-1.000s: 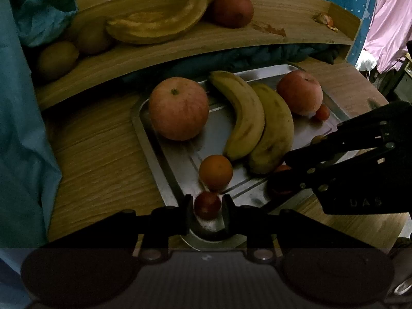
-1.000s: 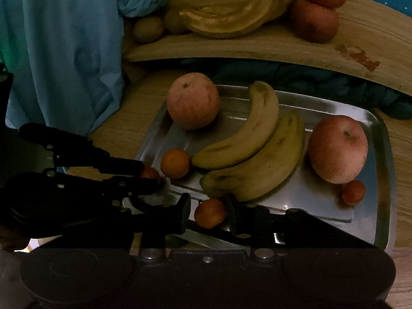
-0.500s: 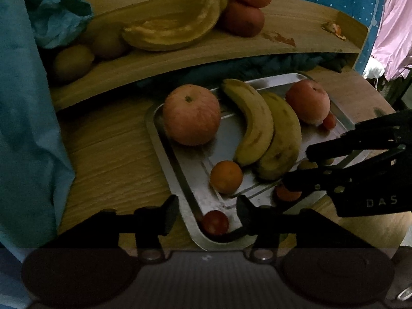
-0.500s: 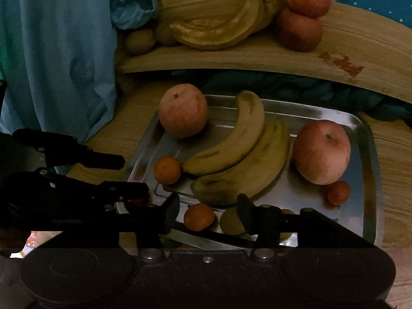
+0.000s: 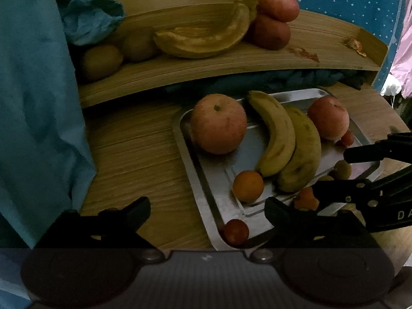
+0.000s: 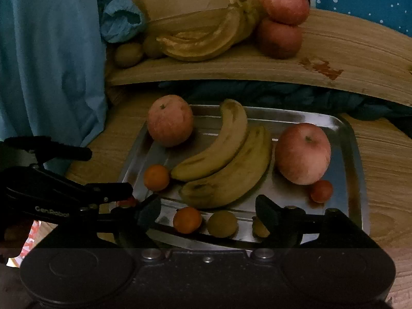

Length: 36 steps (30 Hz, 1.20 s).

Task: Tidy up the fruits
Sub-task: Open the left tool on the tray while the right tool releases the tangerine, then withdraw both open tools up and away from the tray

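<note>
A steel tray [image 5: 198,180] [image 6: 358,159] on the wooden table holds two apples [image 5: 218,123] [image 6: 303,154], two bananas [image 5: 276,134] [image 6: 229,177], small oranges [image 5: 248,186] [image 6: 187,219] and cherry tomatoes [image 5: 235,231] [image 6: 321,191]. My left gripper [image 5: 207,212] is open at the tray's near left corner, with one tomato lying free in the corner between its fingers. My right gripper [image 6: 207,212] is open at the tray's front edge; an orange and a small brown fruit [image 6: 222,223] lie loose between its fingers.
A raised wooden shelf [image 5: 231,64] [image 6: 347,59] behind the tray carries more bananas [image 6: 206,41], two stacked apples [image 6: 283,20] and brown kiwis [image 5: 101,61]. Blue cloth [image 5: 38,118] hangs at the left. Dark fabric [image 6: 283,94] lies under the shelf.
Both grippers opened and drew back. The left let go of the cherry tomato in the tray corner; the right let go of the small orange at the tray's front edge.
</note>
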{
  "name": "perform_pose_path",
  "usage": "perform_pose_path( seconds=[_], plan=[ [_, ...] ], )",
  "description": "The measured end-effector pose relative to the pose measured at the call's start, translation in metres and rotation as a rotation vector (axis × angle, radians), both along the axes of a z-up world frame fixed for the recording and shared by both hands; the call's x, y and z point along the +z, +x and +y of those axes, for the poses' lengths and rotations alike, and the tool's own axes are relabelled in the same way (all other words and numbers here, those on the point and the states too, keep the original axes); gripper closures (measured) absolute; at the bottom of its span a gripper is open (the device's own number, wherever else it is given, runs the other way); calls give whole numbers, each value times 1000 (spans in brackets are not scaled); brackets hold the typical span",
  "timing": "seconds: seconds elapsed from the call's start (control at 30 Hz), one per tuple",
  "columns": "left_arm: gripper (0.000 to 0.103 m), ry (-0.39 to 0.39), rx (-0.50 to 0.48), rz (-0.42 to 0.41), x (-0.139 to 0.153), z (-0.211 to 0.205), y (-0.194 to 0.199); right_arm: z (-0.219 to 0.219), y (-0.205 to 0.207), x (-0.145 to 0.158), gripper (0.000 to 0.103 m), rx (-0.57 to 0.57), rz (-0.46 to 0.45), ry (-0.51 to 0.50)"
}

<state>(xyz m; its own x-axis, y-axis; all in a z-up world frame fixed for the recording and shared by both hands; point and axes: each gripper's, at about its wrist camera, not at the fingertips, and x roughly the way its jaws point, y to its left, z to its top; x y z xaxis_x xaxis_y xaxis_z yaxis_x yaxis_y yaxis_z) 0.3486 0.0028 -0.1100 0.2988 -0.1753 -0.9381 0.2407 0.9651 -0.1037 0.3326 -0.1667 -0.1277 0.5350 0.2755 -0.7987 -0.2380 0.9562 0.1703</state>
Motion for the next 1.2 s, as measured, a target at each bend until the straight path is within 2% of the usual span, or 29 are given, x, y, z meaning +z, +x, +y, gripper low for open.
perform_pose_path(
  seconds=[0.1, 0.17, 0.37, 0.47, 1.2],
  plan=[
    [1, 3, 13, 0, 1, 0, -2, -1, -1, 0, 18, -7, -1, -1],
    [0, 7, 22, 1, 1, 1, -3, -3, -1, 0, 12, -12, -2, -1],
    [0, 25, 45, 9, 1, 1, -6, -7, -2, 1, 8, -27, -8, 0],
    [0, 33, 63, 2, 0, 2, -8, -10, -3, 2, 2, -39, -9, 6],
    [0, 52, 164, -3, 6, 11, -17, -24, -6, 1, 1, -96, -14, 3]
  ],
)
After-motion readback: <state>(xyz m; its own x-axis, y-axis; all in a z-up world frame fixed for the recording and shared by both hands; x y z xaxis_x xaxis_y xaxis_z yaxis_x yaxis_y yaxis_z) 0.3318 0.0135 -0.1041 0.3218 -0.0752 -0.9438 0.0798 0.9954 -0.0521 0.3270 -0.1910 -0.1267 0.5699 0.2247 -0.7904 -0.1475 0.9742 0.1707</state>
